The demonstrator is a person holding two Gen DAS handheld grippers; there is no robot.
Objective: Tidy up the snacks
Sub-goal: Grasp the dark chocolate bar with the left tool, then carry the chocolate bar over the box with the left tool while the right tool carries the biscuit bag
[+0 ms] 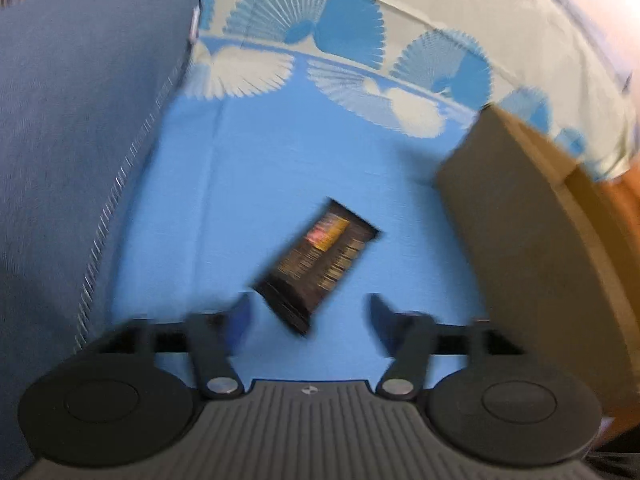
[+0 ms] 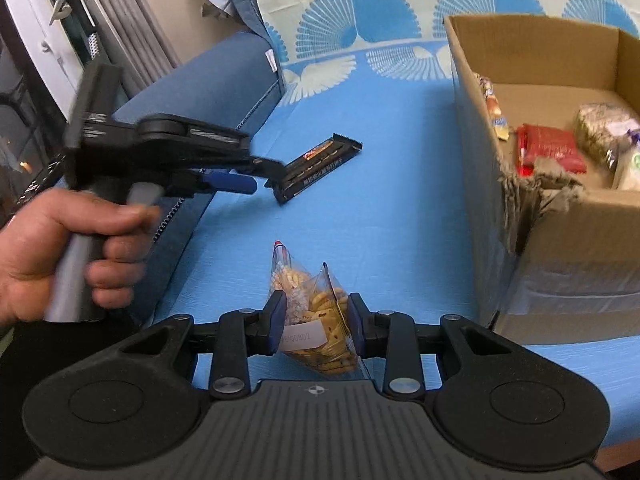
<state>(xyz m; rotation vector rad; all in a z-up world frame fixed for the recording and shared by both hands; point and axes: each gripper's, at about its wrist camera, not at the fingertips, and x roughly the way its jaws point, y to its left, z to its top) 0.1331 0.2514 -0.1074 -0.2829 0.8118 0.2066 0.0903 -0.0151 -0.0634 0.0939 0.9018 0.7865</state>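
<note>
right gripper (image 2: pixel 316 326) clamps a clear bag of biscuits (image 2: pixel 320 336). left gripper (image 1: pixel 308 316) stands open above a dark snack bar (image 1: pixel 318 262), seemingly not touching it.

Blue sheet (image 2: pixel 360 220) with white fan pattern, dark snack bar (image 2: pixel 316 168), brown cardboard box (image 2: pixel 560 264), red packet (image 2: pixel 548 152)

Left wrist camera looks steeply down, close over the sheet (image 1: pixel 280 168); right wrist looks from farther back. Both catch the dark bar (image 1: pixel 316 264) (image 2: pixel 316 170) and box (image 1: pixel 540 240) (image 2: pixel 560 248).
</note>
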